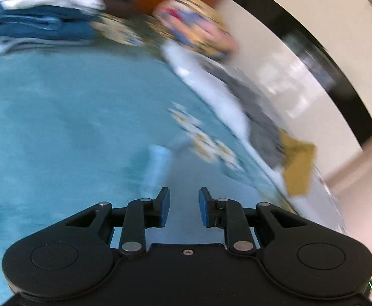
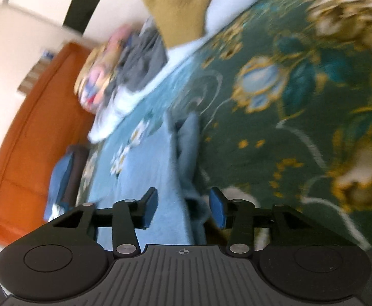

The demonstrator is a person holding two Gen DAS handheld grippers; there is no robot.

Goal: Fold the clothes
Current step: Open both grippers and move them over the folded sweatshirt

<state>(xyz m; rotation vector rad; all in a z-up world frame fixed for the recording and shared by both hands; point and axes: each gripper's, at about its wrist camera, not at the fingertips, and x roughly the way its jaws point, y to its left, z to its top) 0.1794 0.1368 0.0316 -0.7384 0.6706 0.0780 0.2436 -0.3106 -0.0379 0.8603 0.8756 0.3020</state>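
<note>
A light blue garment (image 1: pixel 66 117) with a small daisy print (image 1: pixel 206 142) lies spread flat and fills most of the left wrist view. My left gripper (image 1: pixel 184 207) hovers open over its near part, nothing between the blue pads. In the right wrist view the same blue garment (image 2: pixel 150 168) lies on a green floral bedspread (image 2: pixel 300 107), its bunched edge (image 2: pixel 188 148) running toward the camera. My right gripper (image 2: pixel 183 209) is open and straddles that edge, holding nothing. Both views are motion-blurred.
A stack of folded clothes (image 1: pixel 40 15), white over dark blue, sits at the far left. A heap of unfolded clothes (image 1: pixel 201 35) with grey and mustard pieces (image 1: pixel 298 168) lines the bed's right side. An orange headboard (image 2: pixel 32 132) and a white wall stand beyond.
</note>
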